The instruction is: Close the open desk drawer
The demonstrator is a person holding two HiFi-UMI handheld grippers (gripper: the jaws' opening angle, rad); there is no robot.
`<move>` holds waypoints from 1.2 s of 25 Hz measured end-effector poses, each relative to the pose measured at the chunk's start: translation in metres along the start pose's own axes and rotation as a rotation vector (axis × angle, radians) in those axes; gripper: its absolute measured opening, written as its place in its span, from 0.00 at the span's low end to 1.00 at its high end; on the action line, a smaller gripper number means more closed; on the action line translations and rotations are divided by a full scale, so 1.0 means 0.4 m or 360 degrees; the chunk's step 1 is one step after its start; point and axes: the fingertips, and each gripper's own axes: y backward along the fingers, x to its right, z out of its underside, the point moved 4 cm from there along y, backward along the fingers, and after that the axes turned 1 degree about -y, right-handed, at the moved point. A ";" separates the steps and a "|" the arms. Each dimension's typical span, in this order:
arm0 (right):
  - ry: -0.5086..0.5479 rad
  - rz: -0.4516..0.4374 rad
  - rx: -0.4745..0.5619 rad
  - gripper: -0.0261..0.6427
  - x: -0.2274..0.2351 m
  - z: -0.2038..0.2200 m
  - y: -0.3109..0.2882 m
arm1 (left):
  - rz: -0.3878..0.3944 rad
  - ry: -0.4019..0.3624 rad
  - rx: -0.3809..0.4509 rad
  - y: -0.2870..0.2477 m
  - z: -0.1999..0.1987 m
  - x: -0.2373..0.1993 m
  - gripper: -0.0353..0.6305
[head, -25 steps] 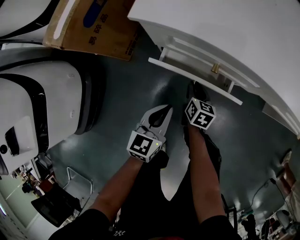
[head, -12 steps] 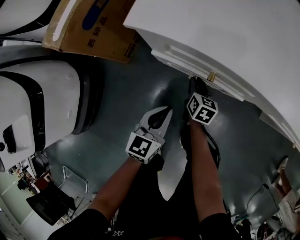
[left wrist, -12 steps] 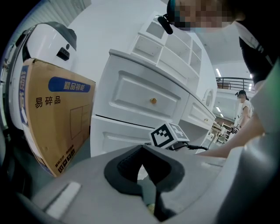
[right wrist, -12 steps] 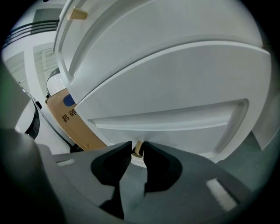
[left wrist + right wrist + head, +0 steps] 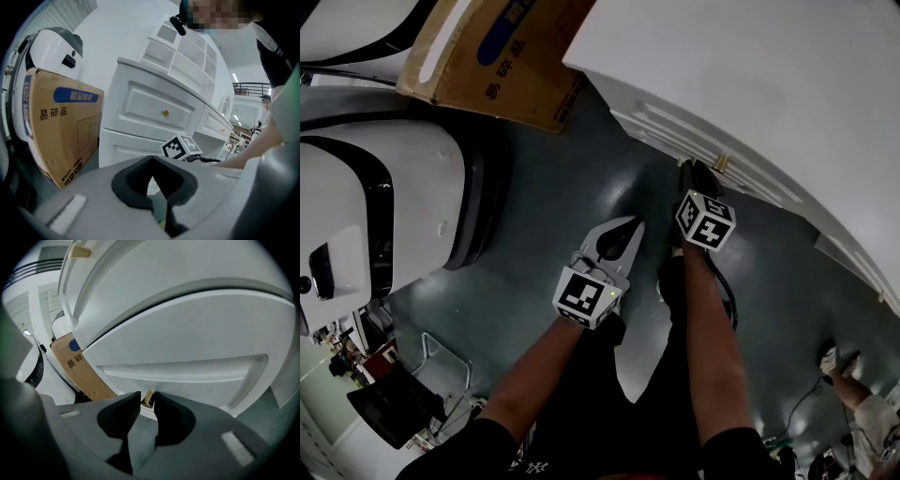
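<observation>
Right gripper view has your right gripper [image 5: 147,402] pinching the brass knob [image 5: 148,397] of the drawer [image 5: 187,366] by the tips; your left gripper [image 5: 152,159] is closed, empty. Push crooked and you could slip off.

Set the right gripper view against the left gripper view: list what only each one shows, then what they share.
Only the right gripper view: the right gripper, its tongs closed on a brass knob of a white drawer front, seen very close.
Only the left gripper view: the left gripper, tongs shut and empty; the right gripper's marker cube; a person's forearm; the hutch compartments on top of the desk.
Both: the cardboard box and the white desk.
</observation>
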 end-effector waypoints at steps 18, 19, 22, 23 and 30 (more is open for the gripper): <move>0.0022 -0.0080 0.0085 0.07 -0.219 -0.148 0.449 | 0.0074 0.0046 -0.0074 0.199 -0.287 0.151 0.05; 0.0031 -0.0104 0.0106 0.07 -0.245 -0.172 0.488 | 0.0082 0.0048 -0.0071 0.216 -0.315 0.164 0.05; 0.0057 -0.0166 0.0187 0.07 -0.315 -0.250 0.607 | 0.0098 0.0053 -0.0048 0.265 -0.402 0.207 0.05; 0.0066 -0.0181 0.0217 0.07 -0.335 -0.276 0.645 | 0.0099 0.0051 -0.0037 0.282 -0.430 0.220 0.05; 0.0163 -0.0266 0.0382 0.07 -0.445 -0.414 0.879 | 0.0107 -0.0012 0.0032 0.388 -0.602 0.304 0.05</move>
